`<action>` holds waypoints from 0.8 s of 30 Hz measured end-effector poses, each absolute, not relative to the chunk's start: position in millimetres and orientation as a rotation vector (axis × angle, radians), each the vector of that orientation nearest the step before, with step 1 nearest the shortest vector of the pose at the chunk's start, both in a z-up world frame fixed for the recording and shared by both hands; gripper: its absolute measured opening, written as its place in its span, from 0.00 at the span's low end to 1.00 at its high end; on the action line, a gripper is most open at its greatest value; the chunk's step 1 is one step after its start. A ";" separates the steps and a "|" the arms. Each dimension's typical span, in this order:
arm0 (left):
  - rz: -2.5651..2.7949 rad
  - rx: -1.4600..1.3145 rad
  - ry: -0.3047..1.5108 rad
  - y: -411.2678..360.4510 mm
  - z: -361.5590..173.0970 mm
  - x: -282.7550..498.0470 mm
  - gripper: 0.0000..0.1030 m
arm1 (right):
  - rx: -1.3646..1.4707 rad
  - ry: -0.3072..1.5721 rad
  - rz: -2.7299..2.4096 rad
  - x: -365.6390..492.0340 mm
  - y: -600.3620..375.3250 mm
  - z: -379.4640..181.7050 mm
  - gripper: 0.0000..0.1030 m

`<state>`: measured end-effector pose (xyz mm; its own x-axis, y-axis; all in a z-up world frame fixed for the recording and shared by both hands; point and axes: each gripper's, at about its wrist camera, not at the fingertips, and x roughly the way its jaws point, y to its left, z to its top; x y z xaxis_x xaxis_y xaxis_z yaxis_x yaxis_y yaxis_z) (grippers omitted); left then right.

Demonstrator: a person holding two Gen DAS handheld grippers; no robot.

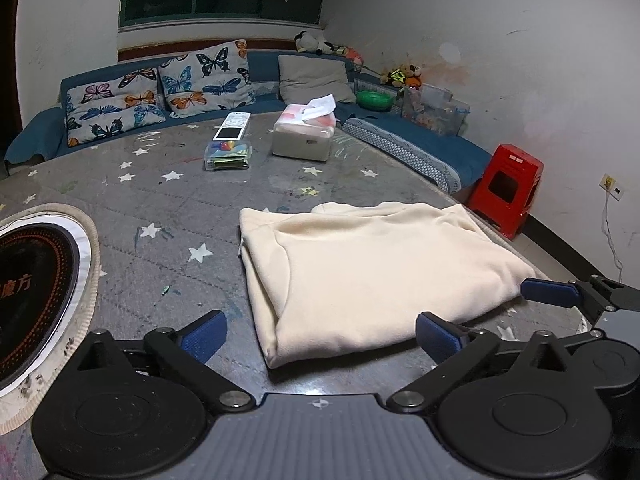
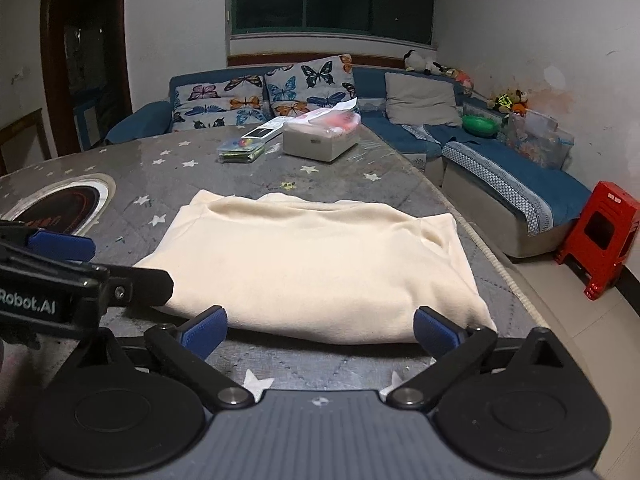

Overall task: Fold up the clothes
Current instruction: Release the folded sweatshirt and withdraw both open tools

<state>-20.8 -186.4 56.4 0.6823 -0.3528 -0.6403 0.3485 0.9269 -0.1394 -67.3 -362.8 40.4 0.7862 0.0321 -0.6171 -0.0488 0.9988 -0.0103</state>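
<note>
A cream garment [image 1: 372,276] lies folded into a thick rectangle on the grey star-print table [image 1: 160,200]. In the left wrist view its near left corner reaches in between the spread blue fingers of my left gripper [image 1: 320,322], which is open. In the right wrist view the garment [image 2: 316,264] fills the middle. Its near edge runs between the wide-apart fingers of my open right gripper [image 2: 320,326]. Neither gripper holds cloth. The right gripper's blue finger [image 1: 550,293] shows at the garment's right edge. The left gripper's blue finger [image 2: 60,248] shows at its left.
A tissue box [image 1: 303,132], a remote [image 1: 232,125] and a clear plastic box [image 1: 228,155] sit at the table's far side. A built-in round hob [image 1: 32,292] is at the left. A blue sofa [image 2: 500,176] and a red stool [image 2: 598,236] stand beyond the right table edge.
</note>
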 end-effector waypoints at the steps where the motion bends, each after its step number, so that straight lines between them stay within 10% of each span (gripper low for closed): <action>1: -0.396 -0.004 0.718 -186.9 56.9 -22.4 1.00 | -0.025 0.663 0.038 -68.8 -363.1 40.9 1.00; 24: -0.395 0.006 0.723 -190.3 56.4 -36.8 1.00 | -0.004 0.674 -0.013 -82.6 -371.9 34.2 1.00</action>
